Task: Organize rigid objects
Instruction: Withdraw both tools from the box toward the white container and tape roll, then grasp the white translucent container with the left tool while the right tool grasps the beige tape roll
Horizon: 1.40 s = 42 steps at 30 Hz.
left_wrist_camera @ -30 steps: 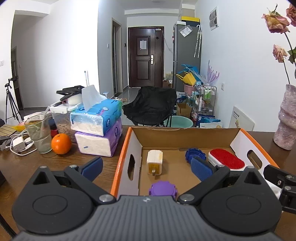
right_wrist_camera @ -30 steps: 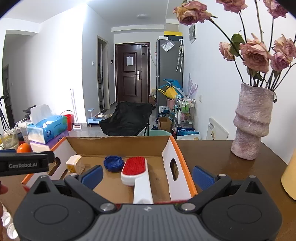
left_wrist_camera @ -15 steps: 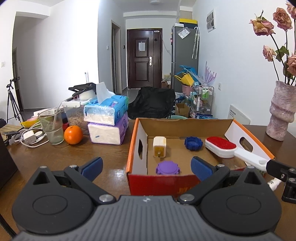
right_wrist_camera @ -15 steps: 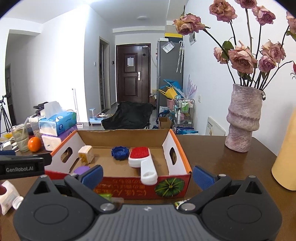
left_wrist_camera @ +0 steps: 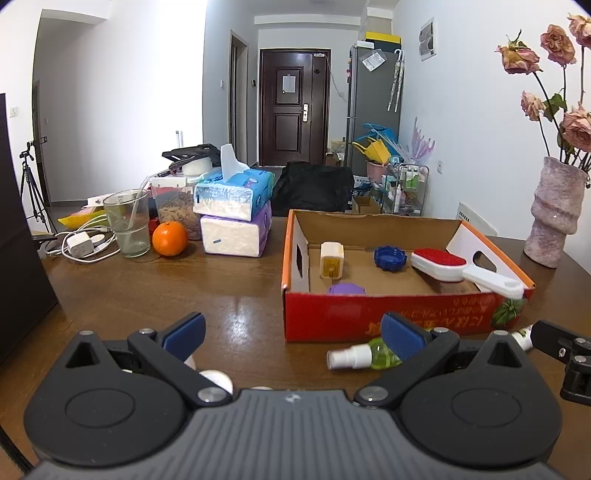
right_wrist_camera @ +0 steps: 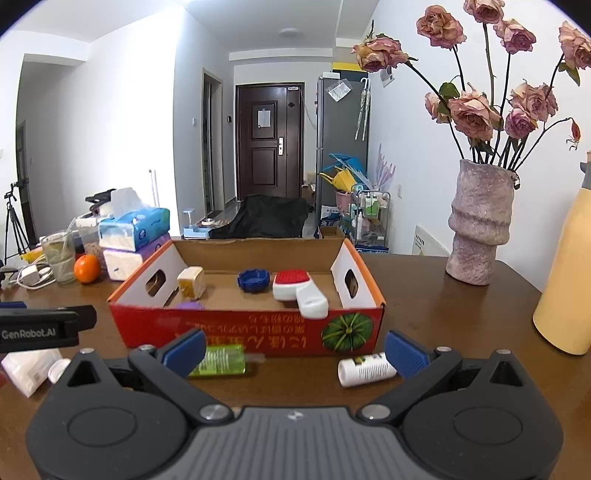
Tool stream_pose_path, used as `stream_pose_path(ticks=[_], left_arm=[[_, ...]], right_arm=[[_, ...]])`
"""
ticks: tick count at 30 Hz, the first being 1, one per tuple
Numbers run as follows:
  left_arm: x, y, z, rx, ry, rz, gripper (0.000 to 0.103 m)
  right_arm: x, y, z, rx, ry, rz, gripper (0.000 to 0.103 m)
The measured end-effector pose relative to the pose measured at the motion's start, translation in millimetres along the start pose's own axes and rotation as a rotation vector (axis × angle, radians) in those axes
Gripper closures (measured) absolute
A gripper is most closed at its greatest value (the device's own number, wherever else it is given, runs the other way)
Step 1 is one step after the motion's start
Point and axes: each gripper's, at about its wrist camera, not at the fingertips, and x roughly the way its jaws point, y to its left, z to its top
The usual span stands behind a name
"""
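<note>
Right wrist view: my right tongs (right_wrist_camera: 293, 350) gape empty over the brown wooden worktop (right_wrist_camera: 424, 291); the left tongs (left_wrist_camera: 291, 332) likewise. Beyond their tips, before the red-fronted cardboard box (right_wrist_camera: 243, 332), lie a green spray bottle (right_wrist_camera: 221, 360) and white labelled bottle (right_wrist_camera: 365, 369). I'd straddle one squarely, then close.

Evenly and brightly lit indoors, with cool daylight spilling from the upper left and washing the left wall (left_wrist_camera: 110, 92) near white. Soft sheen on the brown tabletop (left_wrist_camera: 236, 306) in front of the cardboard box (left_wrist_camera: 369, 317), shadows faint and short. Strong fisheye bending toward the rims: door frames bowed, dark vignette in the corners. Sharp through the middle distance; slightly soft at the blue fingers (right_wrist_camera: 184, 350) close to the lens. Ceiling lamp (right_wrist_camera: 290, 32) pale, with no harsh glare.
</note>
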Motion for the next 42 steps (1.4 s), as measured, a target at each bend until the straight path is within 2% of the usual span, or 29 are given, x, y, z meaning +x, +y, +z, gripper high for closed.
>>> stream_pose_path(ticks=[8,16,26,42], left_arm=[[-17,15,-19,0.021,0.020,-0.012,0.000],[-16,34,-42,0.033,0.081,0.002,0.000],[-13,66,-52,0.030,0.103,0.037,0.000],[15,116,-55,0.006,0.136,0.074,0.000]], right_arm=[[-16,9,-21,-0.023,0.030,-0.010,0.000],[-20,16,-43,-0.031,0.079,-0.005,0.000],[-10,27,-57,-0.045,0.132,0.003,0.000],[26,34,-66,-0.047,0.196,-0.035,0.000]])
